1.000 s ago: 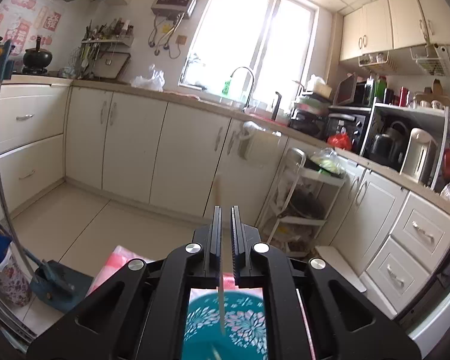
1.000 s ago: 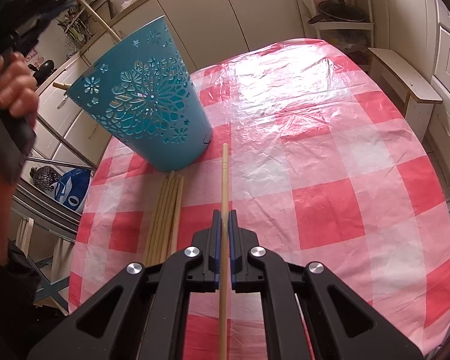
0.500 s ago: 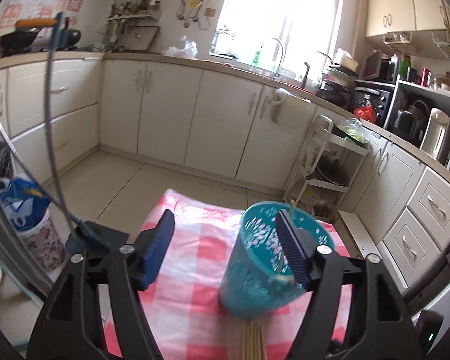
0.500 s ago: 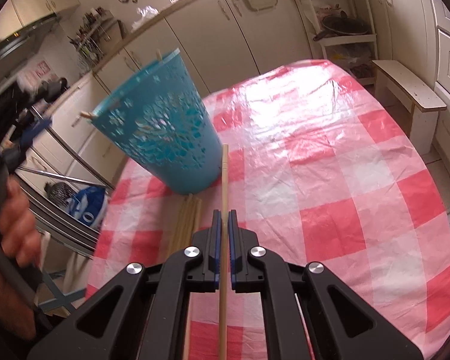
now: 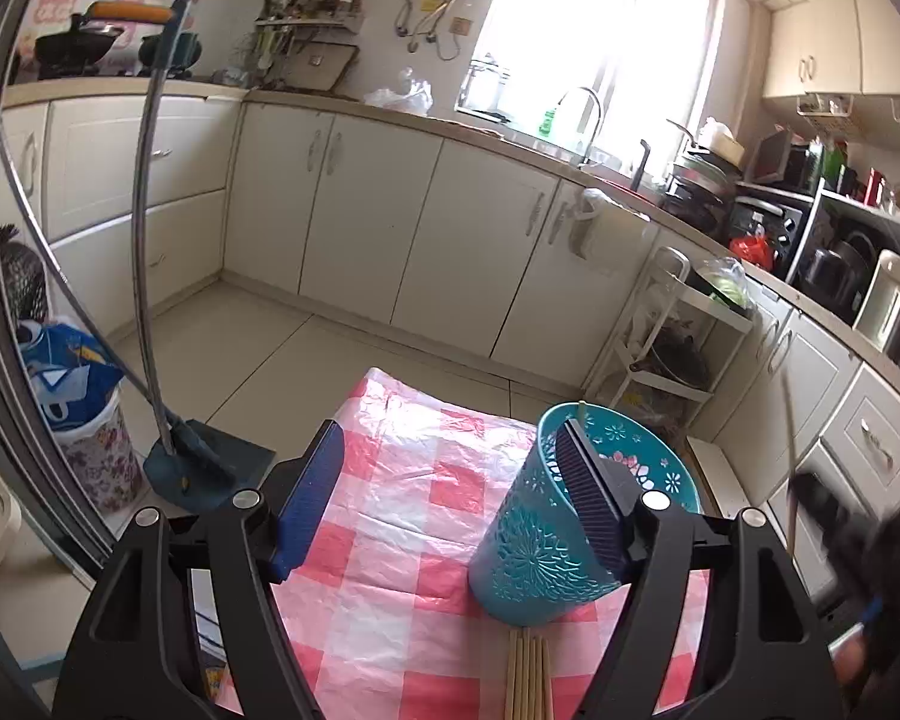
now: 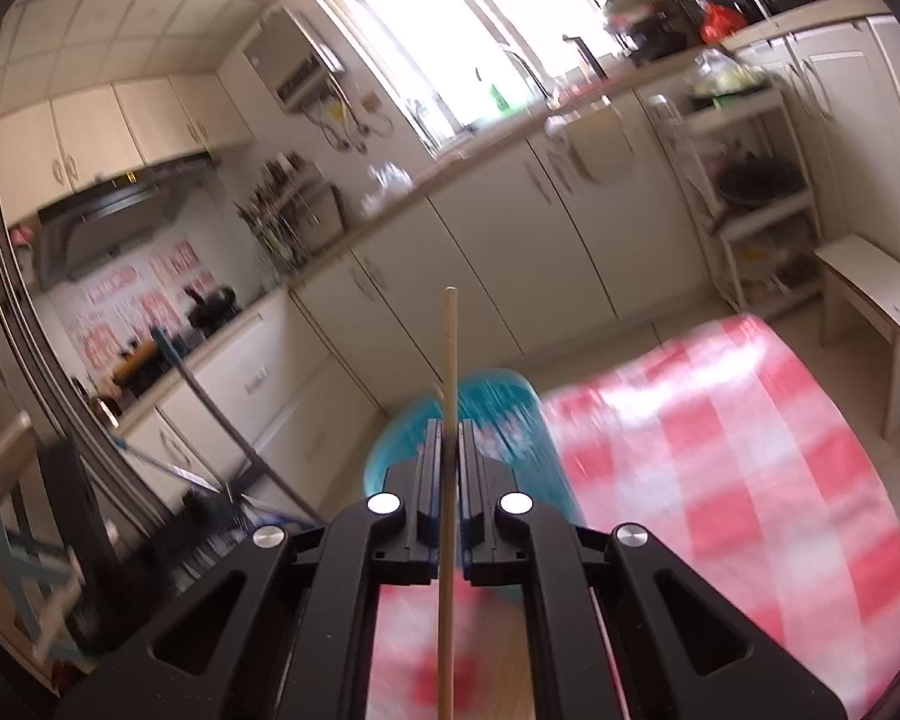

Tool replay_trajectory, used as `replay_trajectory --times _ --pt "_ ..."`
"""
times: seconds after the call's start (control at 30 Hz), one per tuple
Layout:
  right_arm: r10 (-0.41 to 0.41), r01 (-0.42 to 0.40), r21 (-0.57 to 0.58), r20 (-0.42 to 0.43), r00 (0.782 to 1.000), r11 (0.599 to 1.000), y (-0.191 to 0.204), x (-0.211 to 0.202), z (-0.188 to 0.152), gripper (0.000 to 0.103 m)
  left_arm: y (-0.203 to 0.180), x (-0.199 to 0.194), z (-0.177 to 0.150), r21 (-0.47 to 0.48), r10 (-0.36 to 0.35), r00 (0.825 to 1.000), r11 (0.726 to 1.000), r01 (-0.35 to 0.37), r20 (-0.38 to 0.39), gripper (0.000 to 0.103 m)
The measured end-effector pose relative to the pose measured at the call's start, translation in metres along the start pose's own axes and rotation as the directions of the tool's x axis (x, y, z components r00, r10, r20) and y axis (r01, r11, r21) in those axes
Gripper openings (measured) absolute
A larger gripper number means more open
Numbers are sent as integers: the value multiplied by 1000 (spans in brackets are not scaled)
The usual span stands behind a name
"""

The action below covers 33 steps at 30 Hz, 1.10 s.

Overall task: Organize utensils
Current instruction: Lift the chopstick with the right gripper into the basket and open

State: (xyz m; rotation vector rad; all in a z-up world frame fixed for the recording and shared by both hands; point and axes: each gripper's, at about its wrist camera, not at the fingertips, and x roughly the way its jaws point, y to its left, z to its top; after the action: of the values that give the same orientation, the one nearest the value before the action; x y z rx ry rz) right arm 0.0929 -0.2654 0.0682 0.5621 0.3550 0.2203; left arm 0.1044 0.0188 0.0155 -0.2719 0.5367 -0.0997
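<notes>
— Chopsticks: where are they at this moment?
— One wooden chopstick (image 6: pixel 448 420) is clamped between the fingers of the right gripper (image 6: pixel 448 438), which are pressed together on it. Its tip rises above the fingers against the white cabinets (image 6: pixel 510 252), and its other end runs down past the bottom of the right wrist view.
— And the others?
— A small bundle of chopsticks (image 5: pixel 529 675) lies flat on the red-and-white checked tabletop (image 5: pixel 390 540), just in front of the teal holder (image 5: pixel 540 546), ends nearly touching its base.
— Anything inside the holder?
— At least one stick tip (image 5: pixel 581 408) pokes above its far rim. The holder itself stands tilted.
— What about the left gripper (image 5: pixel 450 498)?
— Its fingers stand wide apart with nothing between the blue pads (image 5: pixel 309 498). The right-hand pad overlaps the holder's rim in the left wrist view; whether it touches, I cannot tell.
— Is the right gripper visible from the left side?
— Only as a dark blur at the right edge.
</notes>
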Motion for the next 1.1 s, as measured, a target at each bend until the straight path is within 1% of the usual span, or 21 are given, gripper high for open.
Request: replay_trajectory --times 0.07,0.17,0.2,0.23,0.27,0.33,0.4,0.47,0.57,0.63,0.67,0.77,0.8,0.83,0.87,0.93,0.97,1.0,1.03,1.07,1.1 --pt "-2 4 -24 74 997 1000 14 21 19 6 4 1 2 -23 8 1000 1000 -8 1 69" --pt "-20 25 -35 123 992 999 19 46 29 6 9 0 5 -42 14 1000 999 -14 10 70" --pt "-49 57 -55 140 989 997 21 59 30 6 10 0 6 -41 17 1000 999 -16 15 71" --pt "-63 73 -66 142 988 995 21 65 28 6 10 0 7 -41 19 1000 999 -18 19 71" --pt "-81 92 -81 132 988 992 21 77 24 6 9 -1 8 -43 21 999 999 -20 25 72" --pt "-109 121 -107 108 988 987 19 89 15 6 10 -2 11 -48 22 999 999 -20 33 72" --pt "-135 143 -141 65 989 980 14 99 3 6 12 -4 12 -55 22 999 998 -20 41 73" --pt "-152 155 -154 33 988 976 12 100 -8 8 14 -6 15 -60 24 999 998 -22 44 75" --pt "-147 148 -181 24 989 972 17 79 -18 19 19 -8 16 -69 32 998 997 -29 52 76" --pt "-134 136 -187 25 991 973 24 60 -17 21 22 -11 16 -77 38 998 996 -34 57 76" --pt "-117 123 -201 43 992 972 31 38 -16 21 23 -13 16 -80 45 997 996 -39 63 76" --pt "-100 121 -246 96 990 962 49 -12 -21 22 26 -18 16 -80 57 995 996 -50 83 78" --pt "-106 130 -252 107 989 959 53 -35 -30 25 25 -20 15 -72 63 994 996 -56 90 79" --pt "-118 141 -262 104 988 955 52 -47 -40 29 25 -20 16 -67 65 993 996 -59 94 80" --pt "-143 163 -288 91 986 944 51 -56 -53 31 24 -21 15 -62 66 993 996 -60 96 80" --pt "-202 200 -327 29 979 924 42 -56 -78 33 22 -21 13 -47 65 993 997 -61 95 81" --pt "-256 232 -334 -31 966 914 32 -49 -93 33 20 -21 11 -38 65 994 997 -62 92 81" --pt "-303 258 -333 -89 949 907 23 -39 -101 33 19 -22 10 -31 65 994 998 -63 90 82" --pt "-350 280 -329 -179 919 902 13 -25 -111 33 17 -22 7 -19 67 994 998 -66 86 83" --pt "-372 283 -311 -277 886 907 1 -9 -122 32 16 -22 7 -10 69 994 998 -69 82 84" --pt "-373 286 -289 -315 873 913 -8 -2 -127 29 14 -21 4 5 72 995 997 -72 76 85"
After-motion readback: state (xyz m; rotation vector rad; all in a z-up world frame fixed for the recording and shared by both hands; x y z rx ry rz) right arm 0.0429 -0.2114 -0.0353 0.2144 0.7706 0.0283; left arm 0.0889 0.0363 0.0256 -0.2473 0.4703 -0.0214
